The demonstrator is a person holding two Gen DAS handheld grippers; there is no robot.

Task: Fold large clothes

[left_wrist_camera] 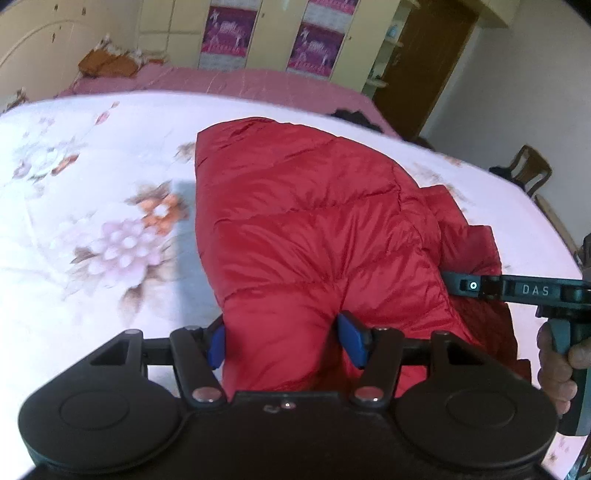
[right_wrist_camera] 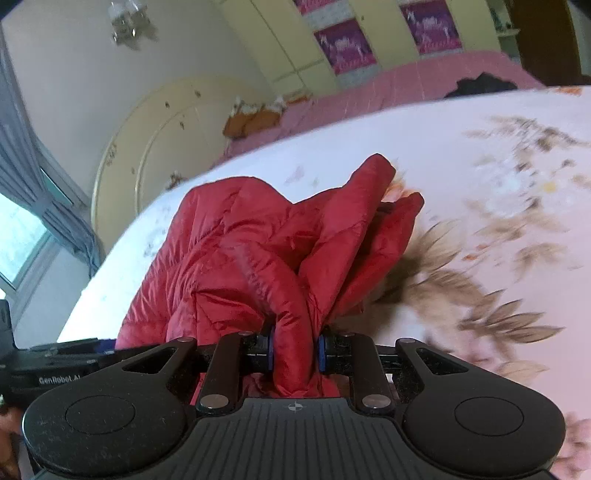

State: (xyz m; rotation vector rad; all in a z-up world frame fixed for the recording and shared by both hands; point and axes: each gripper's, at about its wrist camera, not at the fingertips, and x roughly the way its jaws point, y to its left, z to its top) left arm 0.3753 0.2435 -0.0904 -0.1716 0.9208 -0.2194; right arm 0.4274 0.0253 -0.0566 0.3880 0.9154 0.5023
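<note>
A red puffer jacket lies on a white floral bedspread. My left gripper is shut on a thick puffy fold of the jacket, the blue pads pressing its sides. At the right edge of the left wrist view the other gripper's body and a hand show. In the right wrist view my right gripper is shut on a bunched fold of the red jacket, which rises crumpled ahead of the jaws. The part of the jacket under both grippers is hidden.
A pink sheet covers the far part of the bed, with orange cushions at the cream headboard. Dark clothing lies near the far edge. Yellow wardrobes, a brown door and a wooden chair stand around the bed.
</note>
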